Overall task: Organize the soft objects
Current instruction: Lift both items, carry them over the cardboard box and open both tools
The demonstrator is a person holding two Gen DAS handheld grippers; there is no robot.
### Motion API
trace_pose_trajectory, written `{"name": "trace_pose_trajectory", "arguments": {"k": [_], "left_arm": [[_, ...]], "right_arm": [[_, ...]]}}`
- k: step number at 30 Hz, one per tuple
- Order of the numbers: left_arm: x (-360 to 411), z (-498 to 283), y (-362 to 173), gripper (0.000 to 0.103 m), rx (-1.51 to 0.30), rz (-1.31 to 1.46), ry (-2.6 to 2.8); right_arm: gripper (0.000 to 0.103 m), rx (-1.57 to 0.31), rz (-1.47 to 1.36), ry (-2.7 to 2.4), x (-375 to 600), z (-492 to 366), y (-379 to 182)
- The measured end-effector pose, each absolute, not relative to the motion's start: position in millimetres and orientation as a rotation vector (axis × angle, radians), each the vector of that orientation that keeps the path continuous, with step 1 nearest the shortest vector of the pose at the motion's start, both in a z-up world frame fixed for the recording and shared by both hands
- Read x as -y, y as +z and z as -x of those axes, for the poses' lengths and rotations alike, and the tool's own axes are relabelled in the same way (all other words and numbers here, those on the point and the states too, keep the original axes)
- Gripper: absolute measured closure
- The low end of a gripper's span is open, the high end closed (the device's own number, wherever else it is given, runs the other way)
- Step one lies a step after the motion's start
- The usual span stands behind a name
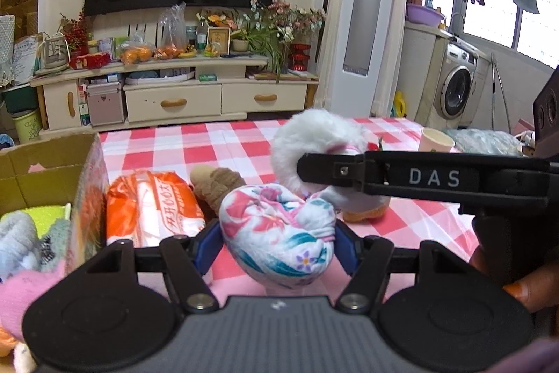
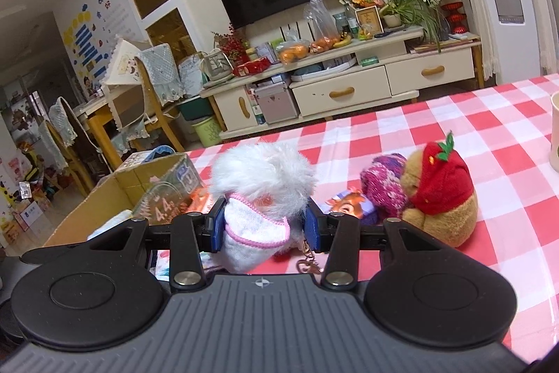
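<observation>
Red-white checked counter (image 1: 181, 145) facing a TV stand (image 1: 174, 93); left gripper (image 1: 279, 242) jaws clamp a floral cloth bundle (image 1: 276, 233), right gripper (image 2: 265, 226) jaws clamp a fluffy white plush (image 2: 262, 177).

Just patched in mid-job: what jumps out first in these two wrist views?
Each gripper is clamped on something soft: the left gripper on a floral cloth bundle, the right gripper on a fluffy white plush toy. Both hang over the red-checked tablecloth, with the open cardboard box of soft items at left.
</observation>
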State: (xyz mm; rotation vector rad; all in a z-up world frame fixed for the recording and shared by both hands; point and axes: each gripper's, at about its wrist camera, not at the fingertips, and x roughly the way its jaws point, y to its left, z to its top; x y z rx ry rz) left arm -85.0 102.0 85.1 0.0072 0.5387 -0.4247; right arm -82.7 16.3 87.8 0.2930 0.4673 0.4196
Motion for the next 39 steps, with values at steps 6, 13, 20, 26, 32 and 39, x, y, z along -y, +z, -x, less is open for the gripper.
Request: {"name": "trace_pose_trajectory", "arguments": {"k": [6,13,20,26,32,39], "left_arm": [[-116,90,94,0.037,-0.493,0.02,-0.41],[-139,94,106,0.037,-0.435,0.066,-0.366],[-166,98,116,0.037,-0.372,0.123,-0.302],[-189,102,121,0.037,-0.332,0.15,-0.222],[-214,105,119,0.037,-0.33,0.177,-0.139],[-236,103,116,0.037,-0.354,0.203,-0.048]], "right_arm": [[0.049,-0.447,-0.281,0.435,-17,82,92],[0.049,-0.412,-0.244,0.473,-27,83,98],[0.049,-0.38,-0.221,0.534,-36,76,106],[0.049,-0.366,-0.199,0.596,-51,67,108],[0.048,-0.387,-0.183,0.659,-67,55,104],[0.046,-0.431,-0.162,0.713,-79,47,94]]}}
